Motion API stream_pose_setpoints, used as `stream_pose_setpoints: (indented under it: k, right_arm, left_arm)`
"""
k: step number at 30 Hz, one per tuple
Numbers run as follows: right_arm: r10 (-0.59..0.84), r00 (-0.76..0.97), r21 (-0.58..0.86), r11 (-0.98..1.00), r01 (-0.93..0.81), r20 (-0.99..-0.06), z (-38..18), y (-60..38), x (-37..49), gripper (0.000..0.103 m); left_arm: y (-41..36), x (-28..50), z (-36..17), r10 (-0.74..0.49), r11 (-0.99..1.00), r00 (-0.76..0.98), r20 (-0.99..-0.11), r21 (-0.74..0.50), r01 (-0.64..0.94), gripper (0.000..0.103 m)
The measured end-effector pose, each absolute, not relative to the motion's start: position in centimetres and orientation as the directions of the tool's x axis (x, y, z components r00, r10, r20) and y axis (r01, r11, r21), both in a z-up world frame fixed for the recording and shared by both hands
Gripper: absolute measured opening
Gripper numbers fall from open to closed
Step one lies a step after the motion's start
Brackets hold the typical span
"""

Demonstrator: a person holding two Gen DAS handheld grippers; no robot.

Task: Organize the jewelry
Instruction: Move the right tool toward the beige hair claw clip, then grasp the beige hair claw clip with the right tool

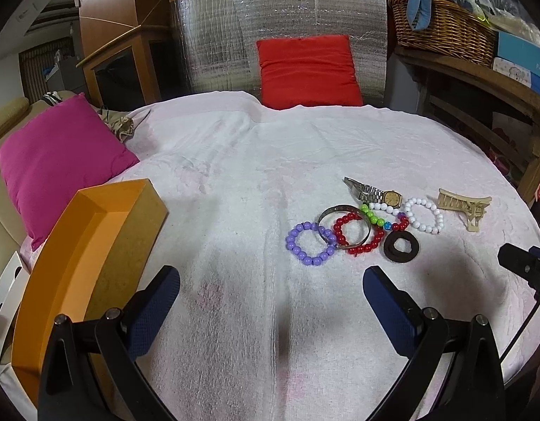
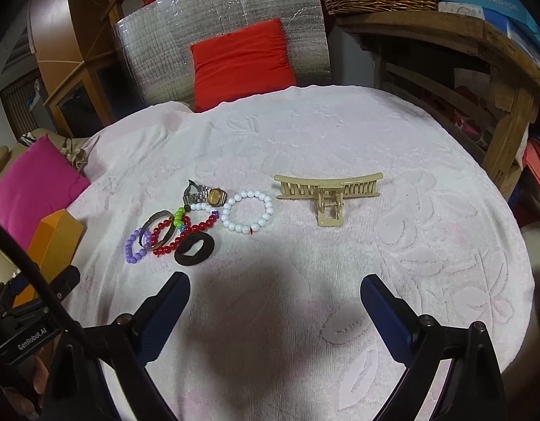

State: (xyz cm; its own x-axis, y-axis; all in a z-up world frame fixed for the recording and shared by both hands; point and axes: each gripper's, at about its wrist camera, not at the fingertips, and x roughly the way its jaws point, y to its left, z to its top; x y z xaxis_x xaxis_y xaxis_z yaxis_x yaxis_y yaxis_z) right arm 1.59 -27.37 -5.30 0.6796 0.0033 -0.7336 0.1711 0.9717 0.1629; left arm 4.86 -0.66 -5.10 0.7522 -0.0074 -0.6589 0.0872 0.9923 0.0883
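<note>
Centrally on a white towel [image 2: 375, 161] lies a cluster of jewelry: a purple bead bracelet [image 1: 309, 244] overlapped by a metal bangle [image 1: 343, 226], a red bead bracelet [image 1: 359, 233], a black hair tie [image 1: 401, 247], a white bead bracelet [image 2: 248, 211] and a wristwatch [image 1: 375, 194]. Apart to the right lies a beige hair claw [image 2: 328, 193]. An orange box [image 1: 84, 256] sits left. The left gripper [image 1: 271, 280] and right gripper [image 2: 275, 286] both hover spread wide, empty.

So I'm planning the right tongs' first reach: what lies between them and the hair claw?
Only bare towel, with a shadow on it. The right wrist view shows nothing between the open right tongs and the beige hair claw.
</note>
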Motion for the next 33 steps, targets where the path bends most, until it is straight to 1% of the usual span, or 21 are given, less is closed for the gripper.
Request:
stream_pose_setpoints:
  k: [2,8,12,19,22,24,27,29,31,33]
  right_arm:
    - [0.011,0.68,0.173,0.97,0.171,-0.733,-5.3,-27.5,1.9,0.096]
    - [0.038,0.683,0.219,0.959,0.181,-0.73,-5.1,-28.2,2.9,0.093]
    - [0.055,0.678,0.245,0.951,0.187,-0.733,-5.3,-28.5,3.0,0.093]
    - [0.051,0.68,0.232,0.956,0.178,-0.732,-5.2,-28.2,2.8,0.093]
    - [0.054,0.682,0.238,0.954,0.179,-0.729,-5.1,-28.6,2.9,0.093]
    - [0.07,0.687,0.258,0.95,0.175,-0.724,-4.9,-29.2,3.1,0.09]
    - [0.093,0.697,0.307,0.933,0.189,-0.711,-4.6,-31.2,3.6,0.083]
    - [0.115,0.699,0.362,0.906,0.217,-0.706,-4.8,-33.5,4.3,0.078]
    - [0.134,0.69,0.395,0.889,0.234,-0.711,-5.1,-34.9,5.2,0.074]
    - [0.141,0.674,0.423,0.864,0.273,-0.725,-5.8,-37.0,6.4,0.073]
  left_arm:
    - [-0.7,4.9,-5.1,-0.003,0.991,0.753,-0.658,0.096,0.088,0.103]
    - [-0.6,5.1,-5.3,0.007,0.991,0.75,-0.661,0.106,0.085,0.103]
    - [-0.6,5.2,-5.3,0.009,0.991,0.748,-0.663,0.104,0.08,0.103]
    - [-0.7,5.2,-5.4,0.007,0.99,0.747,-0.665,0.109,0.087,0.103]
    - [-0.6,5.7,-5.7,0.005,0.99,0.733,-0.68,0.109,0.094,0.103]
    - [-0.5,6.3,-6.0,-0.011,0.989,0.713,-0.701,0.096,0.109,0.103]
    - [-0.2,7.3,-6.3,-0.08,0.987,0.671,-0.737,0.035,0.155,0.103]
    - [-0.2,8.4,-6.4,-0.103,0.984,0.65,-0.753,0.018,0.177,0.103]
    - [-0.1,9.3,-6.4,-0.125,0.982,0.637,-0.761,-0.002,0.19,0.103]
    - [-0.1,10.4,-6.3,-0.134,0.982,0.633,-0.763,-0.017,0.187,0.103]
